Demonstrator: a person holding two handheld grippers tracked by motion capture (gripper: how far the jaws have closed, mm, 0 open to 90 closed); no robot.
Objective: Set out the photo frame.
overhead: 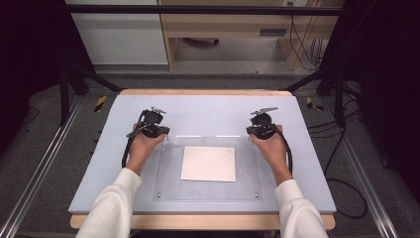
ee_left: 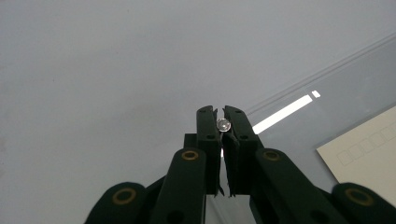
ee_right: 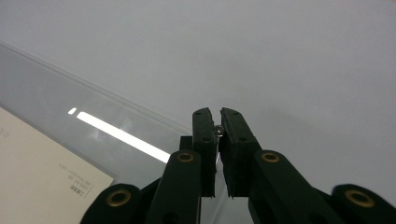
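A pale grey-blue mat covers the bench (overhead: 208, 111), with dark floor and a frame of rails around it. Nearest the person lies a clear acrylic sheet (overhead: 168, 183), flat on the mat, with small metal studs at its corners and a cream card (overhead: 208, 163) under its middle.

At the sheet's far left corner the left tongs (overhead: 166, 135) are closed tight on the small round stud (ee_left: 223, 124), which sits pinched between the jaw tips in the left gripper view. At the far right corner the right tongs (overhead: 249, 132) are likewise closed on their stud (ee_right: 218, 131), just a glint between the jaw tips in the right gripper view.

The step in hand looks like lifting the far edge of the sheet by these two studs to free the card. To do it well, I judge both hands should rise together and evenly, letting the near edge act as a hinge; a lopsided lift could twist the sheet or slip a stud. The grips are small, so keep the jaws squeezed and move slowly, and avoid dragging the sheet across the card.
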